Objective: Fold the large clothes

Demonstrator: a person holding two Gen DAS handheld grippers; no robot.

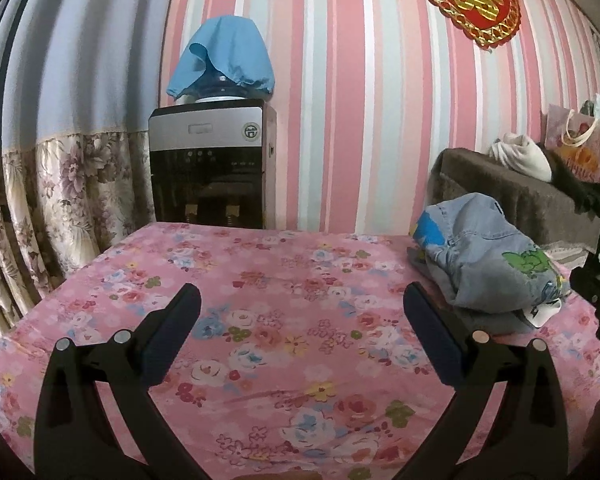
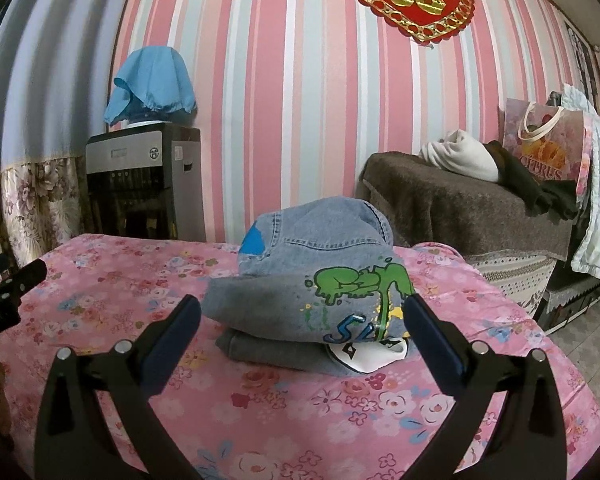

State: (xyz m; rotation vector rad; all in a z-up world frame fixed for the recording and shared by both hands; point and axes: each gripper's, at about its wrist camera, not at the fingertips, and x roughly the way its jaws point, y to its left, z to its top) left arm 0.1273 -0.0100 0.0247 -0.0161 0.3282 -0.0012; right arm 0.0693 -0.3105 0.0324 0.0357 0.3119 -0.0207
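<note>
Pink floral worktop (image 1: 260, 320) runs bare to its far edge; the folded denim garment (image 2: 320, 280) lies toward its right side. Left gripper (image 1: 300, 300) and right gripper (image 2: 302, 312) both gape, empty.

Folded denim garment (image 2: 320, 272) with green print atop folded grey garment (image 2: 272, 350).

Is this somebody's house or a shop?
Most likely a room in somebody's house: a bed or table under a pink flowered sheet, a water dispenser by striped wallpaper, and folded clothes piled on the sheet.
</note>
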